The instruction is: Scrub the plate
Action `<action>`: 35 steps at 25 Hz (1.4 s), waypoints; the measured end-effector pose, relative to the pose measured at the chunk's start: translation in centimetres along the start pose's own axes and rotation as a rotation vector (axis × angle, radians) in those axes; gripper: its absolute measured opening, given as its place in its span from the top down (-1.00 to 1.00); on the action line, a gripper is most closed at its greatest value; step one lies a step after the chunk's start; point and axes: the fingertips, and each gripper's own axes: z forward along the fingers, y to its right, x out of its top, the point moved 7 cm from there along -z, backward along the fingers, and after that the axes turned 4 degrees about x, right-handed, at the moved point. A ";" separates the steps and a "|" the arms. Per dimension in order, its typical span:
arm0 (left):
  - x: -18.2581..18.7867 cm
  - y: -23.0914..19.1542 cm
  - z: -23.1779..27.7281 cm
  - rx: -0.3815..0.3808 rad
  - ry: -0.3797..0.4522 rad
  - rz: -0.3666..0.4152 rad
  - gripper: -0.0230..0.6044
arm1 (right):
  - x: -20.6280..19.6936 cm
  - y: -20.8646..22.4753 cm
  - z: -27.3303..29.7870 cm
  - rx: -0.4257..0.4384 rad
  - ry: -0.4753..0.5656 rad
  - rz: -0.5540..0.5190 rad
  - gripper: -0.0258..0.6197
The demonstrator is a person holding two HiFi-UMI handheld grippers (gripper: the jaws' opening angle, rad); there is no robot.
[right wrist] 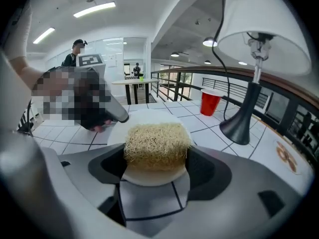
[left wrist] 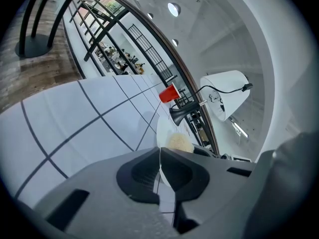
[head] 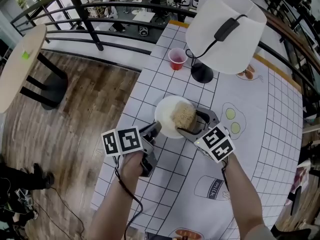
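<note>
Both forearms come up from the bottom of the head view, each with a gripper out front. The plate (head: 165,110) (left wrist: 167,124) (right wrist: 145,117) is white and sits flat on the table (head: 165,184), right between the two grippers.

The left gripper (head: 155,128) (left wrist: 160,166) has its jaws pinched together on the plate's near-left rim. In its own view you can see the thin white edge clamped between the pads.

The right gripper (head: 192,124) (right wrist: 156,158) is clamped on a tan, fibrous scrubber (head: 183,115) (left wrist: 179,142) (right wrist: 157,144), with one jaw pressing each side. The scrubber is over the right half of the plate. Can't tell for sure if it's actually pressing on the surface or just above it.

Going outward, the table has a white cloth with a black grid and some little cartoon drawings, including a milk carton (head: 209,188) near the right forearm. Beyond the plate there's a lamp (head: 225,29) (left wrist: 227,96) (right wrist: 246,116) with a big white shade and a black base, and a red cup (head: 177,59) (left wrist: 169,92) (right wrist: 210,102) just beside that base. Off to the left it's wood floor (head: 75,109), with a dark railing (head: 100,21) curving round the far side.
</note>
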 end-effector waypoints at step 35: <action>-0.1 0.1 -0.2 0.009 0.038 0.015 0.87 | 2.7 -7.8 -0.8 0.063 0.032 -0.172 -0.22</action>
